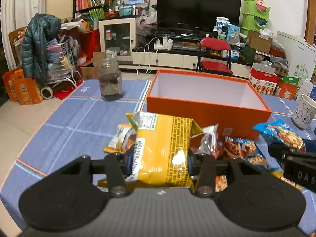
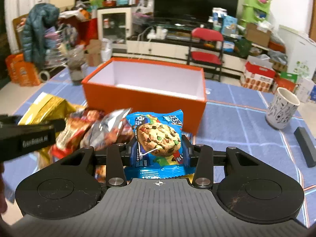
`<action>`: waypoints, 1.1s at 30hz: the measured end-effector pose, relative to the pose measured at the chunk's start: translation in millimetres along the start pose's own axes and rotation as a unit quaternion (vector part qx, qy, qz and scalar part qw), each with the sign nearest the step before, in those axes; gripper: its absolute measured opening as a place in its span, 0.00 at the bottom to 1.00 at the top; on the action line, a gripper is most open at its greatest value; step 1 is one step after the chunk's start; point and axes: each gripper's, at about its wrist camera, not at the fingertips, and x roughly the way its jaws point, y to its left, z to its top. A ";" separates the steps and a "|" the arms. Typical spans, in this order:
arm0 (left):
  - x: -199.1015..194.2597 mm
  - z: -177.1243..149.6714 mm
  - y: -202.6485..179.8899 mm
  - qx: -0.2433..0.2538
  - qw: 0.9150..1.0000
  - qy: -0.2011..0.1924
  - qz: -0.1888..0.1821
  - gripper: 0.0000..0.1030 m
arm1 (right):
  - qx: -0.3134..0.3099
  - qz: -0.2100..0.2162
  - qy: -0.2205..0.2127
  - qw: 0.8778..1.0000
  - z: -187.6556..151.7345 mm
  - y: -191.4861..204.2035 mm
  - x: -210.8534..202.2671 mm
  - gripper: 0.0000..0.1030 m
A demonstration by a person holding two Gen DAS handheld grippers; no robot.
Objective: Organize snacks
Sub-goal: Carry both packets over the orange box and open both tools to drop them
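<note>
A: In the left wrist view, what were we holding, measured from the orange box (image 1: 207, 106)?

B: Our left gripper (image 1: 158, 164) was clamped on the yellow packet (image 1: 162, 150), its jaws pressing the wrapper's two sides on the near side of the orange box. We judged it held clear of the tablecloth (image 1: 69, 122) so it could pass over the box wall. The packet stood on end, probably because we had pinched it across its width.

A: And the others?

B: The remaining snack pile (image 1: 227, 148) lay just in front of the box's near wall, close to where it had to go. The box was open, and the part of its inside we could see was bare. A glass jar (image 1: 110, 79) stood to the left of the box, a patterned cup (image 1: 303, 111) to its right, both well out of the way.

A: The right wrist view?

B: Our right gripper (image 2: 158, 154) was closed on the blue cookie packet (image 2: 158, 136), again in front of the orange box (image 2: 146, 92), printed face up. We held one packet in each hand, we judged, to carry both at once. The left gripper (image 2: 39, 134) showed at the left edge, near the pile (image 2: 94, 130). A dark bar (image 2: 305, 146) lay right of the box, beyond the cup (image 2: 280, 110).
</note>
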 end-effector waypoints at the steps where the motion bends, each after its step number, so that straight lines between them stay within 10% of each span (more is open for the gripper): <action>1: 3.3 3.4 -2.1 0.002 1.000 0.001 0.003 0.43 | 0.005 -0.004 0.002 1.000 4.8 -0.2 2.9 0.25; 33: 94.4 101.2 -33.2 0.015 0.999 0.012 -0.037 0.43 | 0.053 0.012 -0.020 0.998 102.2 -33.3 80.2 0.25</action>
